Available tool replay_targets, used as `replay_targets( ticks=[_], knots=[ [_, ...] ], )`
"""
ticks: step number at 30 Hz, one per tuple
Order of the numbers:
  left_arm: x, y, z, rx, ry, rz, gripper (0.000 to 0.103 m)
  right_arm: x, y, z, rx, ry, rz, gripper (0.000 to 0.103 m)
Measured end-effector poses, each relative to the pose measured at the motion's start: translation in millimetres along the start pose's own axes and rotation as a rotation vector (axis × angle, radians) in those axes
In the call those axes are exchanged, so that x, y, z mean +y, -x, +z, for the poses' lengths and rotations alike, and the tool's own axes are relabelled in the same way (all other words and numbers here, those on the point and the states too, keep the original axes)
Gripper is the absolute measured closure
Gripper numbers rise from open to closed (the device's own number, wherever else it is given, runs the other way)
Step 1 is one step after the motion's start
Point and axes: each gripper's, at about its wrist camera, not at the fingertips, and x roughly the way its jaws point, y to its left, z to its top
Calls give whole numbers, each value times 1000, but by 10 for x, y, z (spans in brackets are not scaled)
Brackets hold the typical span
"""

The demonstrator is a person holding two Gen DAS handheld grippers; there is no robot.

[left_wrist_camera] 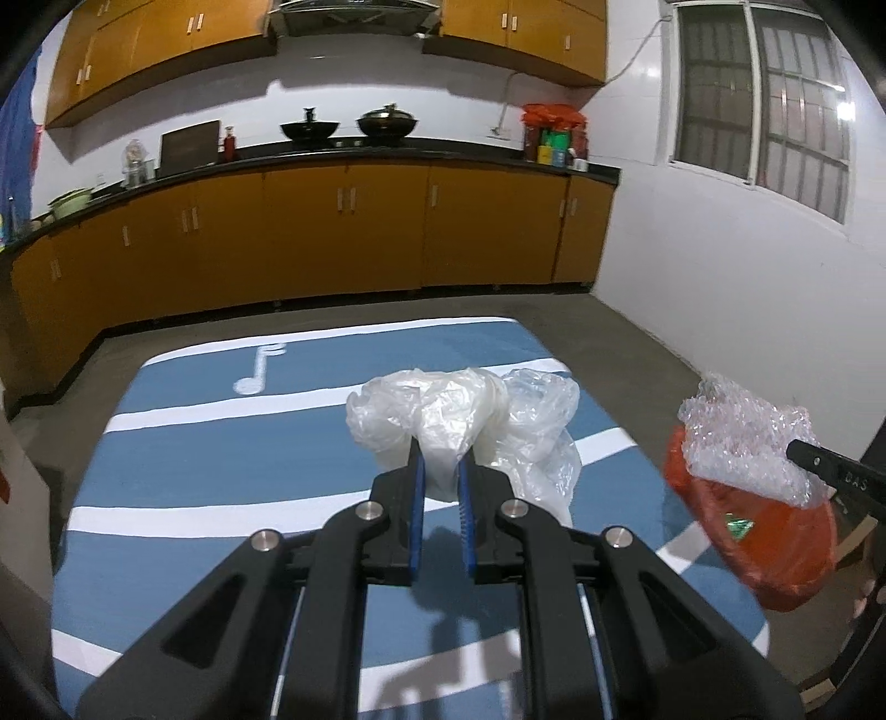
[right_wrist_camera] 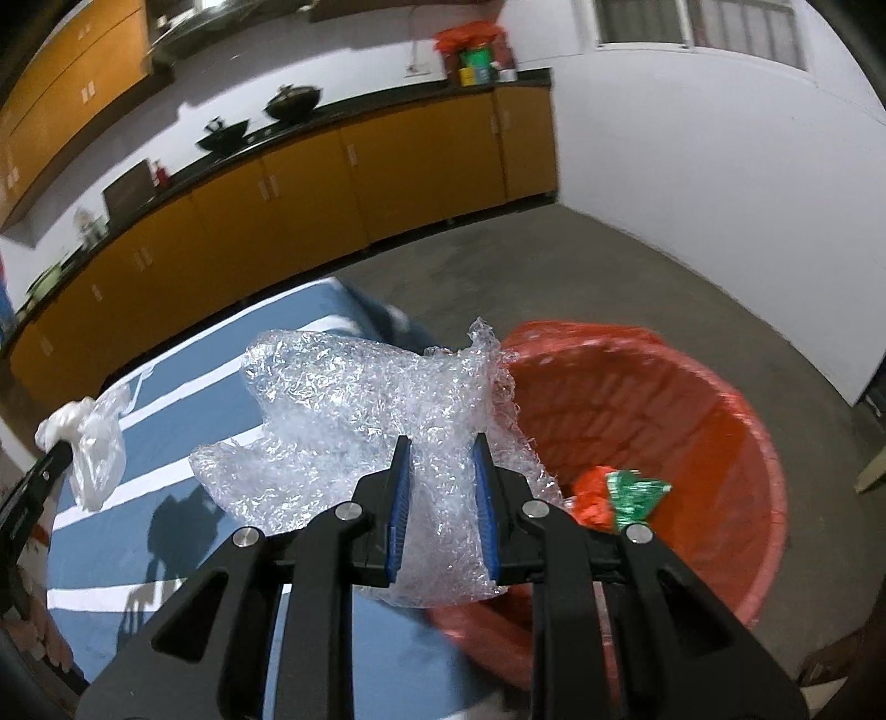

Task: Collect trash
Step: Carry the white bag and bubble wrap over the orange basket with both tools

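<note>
Premises: a domestic kitchen. Orange-brown base cabinets [left_wrist_camera: 310, 232] under a black countertop [left_wrist_camera: 387, 152] span mid-frame, with matching wall cabinets [left_wrist_camera: 155, 50] at upper left. Two lidded woks [left_wrist_camera: 349, 127] sit beneath a range hood [left_wrist_camera: 354, 14]. White tiled walls; barred window [left_wrist_camera: 764, 105] upper right.

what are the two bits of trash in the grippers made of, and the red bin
The piece in the right gripper looks like bubble wrap: clear plastic, glossy, dimpled all over. The left gripper holds a thin plastic bag, milky translucent film, softly crumpled. The bin seems lined with thin red plastic film, wrinkled at the rim; the bin underneath can't be judged.
</note>
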Motion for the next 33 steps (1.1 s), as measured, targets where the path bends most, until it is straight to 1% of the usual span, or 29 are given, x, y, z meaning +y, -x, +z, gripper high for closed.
replay_targets(
  ticks=[8,12,16,22,28,33],
  knots=[
    [-470,-1,-3,1,-24,-96,91,-482,147,-16,-53,-87,-85,81],
    [-734,-41,-3,9,-31,-156,91,-725,205,-50,-70,-141,-131,81],
    [-985,-94,2,18,-41,-208,91,-874,242,-87,-83,-175,-167,81],
    [-1408,-188,-25,37,-67,-286,91,-990,257,-121,-96,-199,-230,81],
    [-1826,-305,-96,65,-104,-346,91,-1060,243,-122,-101,-227,-260,81],
    [-2059,-429,-154,94,-124,-377,91,-1111,223,-101,-99,-253,-271,79]
  ],
)
